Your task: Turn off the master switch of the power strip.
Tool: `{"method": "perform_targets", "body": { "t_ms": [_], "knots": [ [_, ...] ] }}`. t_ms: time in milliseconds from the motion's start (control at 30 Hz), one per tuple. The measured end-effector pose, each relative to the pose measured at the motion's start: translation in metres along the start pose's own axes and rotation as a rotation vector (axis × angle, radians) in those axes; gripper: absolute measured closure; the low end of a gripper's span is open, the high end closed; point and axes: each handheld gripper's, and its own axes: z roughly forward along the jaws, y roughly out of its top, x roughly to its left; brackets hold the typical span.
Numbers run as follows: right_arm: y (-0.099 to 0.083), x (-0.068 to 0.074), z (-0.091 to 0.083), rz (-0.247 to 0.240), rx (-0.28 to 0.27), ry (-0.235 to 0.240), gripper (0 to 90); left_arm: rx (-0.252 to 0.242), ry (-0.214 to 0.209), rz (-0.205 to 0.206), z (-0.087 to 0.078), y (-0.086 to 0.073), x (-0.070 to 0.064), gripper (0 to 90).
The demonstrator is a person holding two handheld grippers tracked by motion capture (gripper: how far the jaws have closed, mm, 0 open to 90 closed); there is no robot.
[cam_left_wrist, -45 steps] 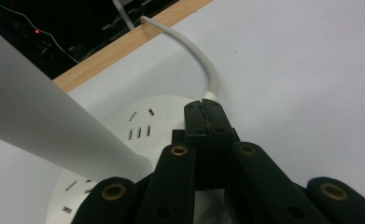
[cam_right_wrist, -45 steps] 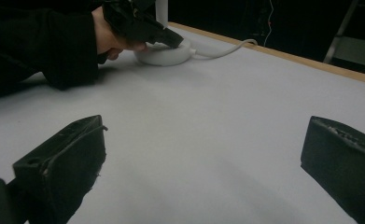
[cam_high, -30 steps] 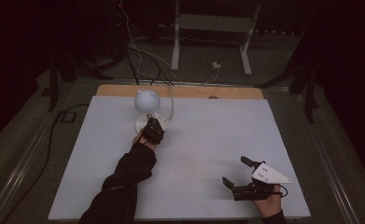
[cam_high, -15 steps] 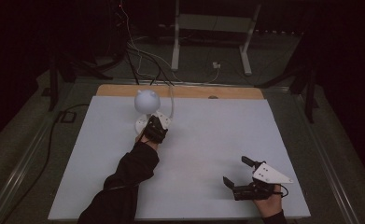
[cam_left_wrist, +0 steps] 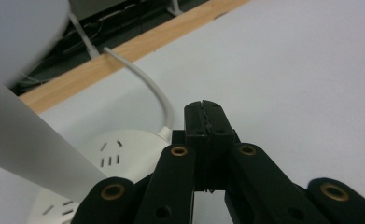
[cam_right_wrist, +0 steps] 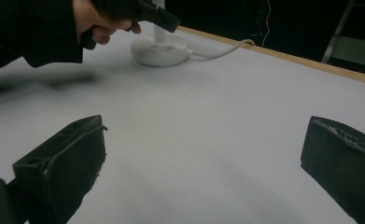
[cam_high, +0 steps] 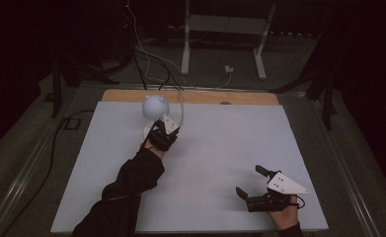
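Observation:
A white desk lamp stands at the table's far left, with a round head [cam_high: 155, 105] and a round flat base [cam_left_wrist: 119, 154]. Its white cable [cam_left_wrist: 147, 81] curves back toward the wooden edge. My left gripper [cam_high: 162, 134] hovers just over the near side of that base, and its jaws are shut with nothing between them [cam_left_wrist: 203, 106]. In the right gripper view the lamp base [cam_right_wrist: 160, 49] sits under the left gripper [cam_right_wrist: 157, 16]. My right gripper [cam_high: 250, 180] rests near the front right of the table, jaws wide open and empty [cam_right_wrist: 208, 140].
The white tabletop [cam_high: 230, 143] has a wooden strip [cam_high: 190, 97] along its far edge. Cables and a metal stand [cam_high: 220, 34] lie on the floor beyond it. A black cable [cam_high: 57, 133] runs along the table's left side.

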Motion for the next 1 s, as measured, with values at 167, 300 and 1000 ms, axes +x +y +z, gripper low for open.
{"method": "perform_targets", "body": {
  "t_ms": [167,300,1000],
  "knots": [
    [0.0,0.0,0.0,-0.001,0.002,0.0,0.2,-0.013,-0.04,-0.001,-0.01,0.004,0.002,90.0],
    [0.0,0.0,0.0,0.001,0.001,0.002,0.2,-0.018,-0.072,-0.024,-0.018,0.005,0.005,90.0],
    [-0.001,0.0,0.001,0.003,0.004,0.0,0.2,0.071,-0.34,-0.02,-0.043,0.006,0.003,30.0]
  ]
}}
